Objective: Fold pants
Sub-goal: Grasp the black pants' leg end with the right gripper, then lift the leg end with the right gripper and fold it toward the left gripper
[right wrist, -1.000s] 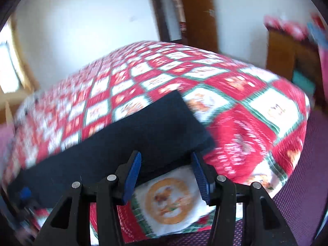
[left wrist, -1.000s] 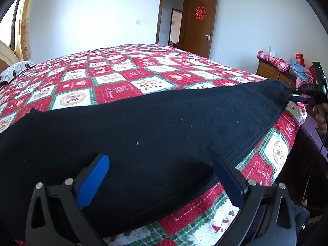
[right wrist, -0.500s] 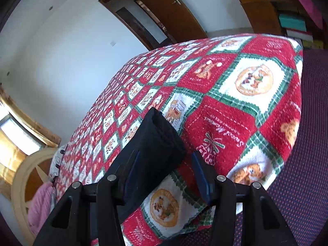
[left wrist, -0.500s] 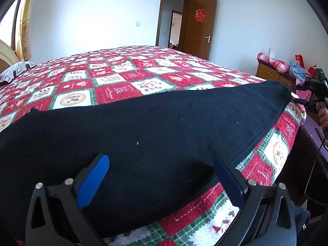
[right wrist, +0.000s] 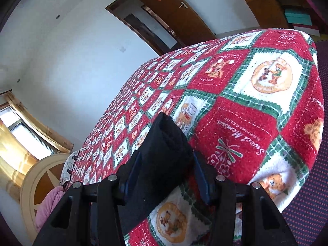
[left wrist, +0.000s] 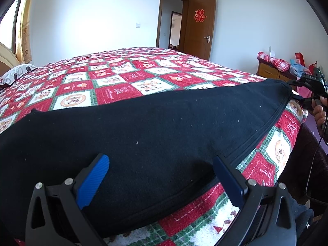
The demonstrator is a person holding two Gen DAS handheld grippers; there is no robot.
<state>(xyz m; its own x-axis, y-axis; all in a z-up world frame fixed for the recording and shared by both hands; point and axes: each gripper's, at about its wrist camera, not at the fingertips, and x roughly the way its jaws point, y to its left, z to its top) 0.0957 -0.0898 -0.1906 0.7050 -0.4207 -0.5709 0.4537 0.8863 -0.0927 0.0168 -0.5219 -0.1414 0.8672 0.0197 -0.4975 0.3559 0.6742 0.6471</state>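
Along the near edge of the bed point(left wrist: 127, 78) lies one pair of black pants point(left wrist: 155, 127), spread flat and long over a red, white and green patchwork quilt point(right wrist: 242, 127), one end reaching toward the bed's right corner. It looks like soft, thick knit cloth, light and limp, likely to sag and slide rather than hold a crease, so it seems best taken at a hem or a seamed edge, where the layers are doubled. One left gripper point(left wrist: 162, 174) hovers over the wide part near the bed's edge, its two blue pads spread wide apart with nothing pressed between them. One right gripper point(right wrist: 166, 172) sits at the narrow end by the right corner; that end of the cloth lies between its pads, which stand partly apart, and whether they pinch it cannot be told. A hand point(left wrist: 319, 112) holds that gripper beyond the corner. Farther off are one open brown door point(left wrist: 198, 26), one pillow point(left wrist: 16, 73) and one wooden cabinet point(left wrist: 266, 71).
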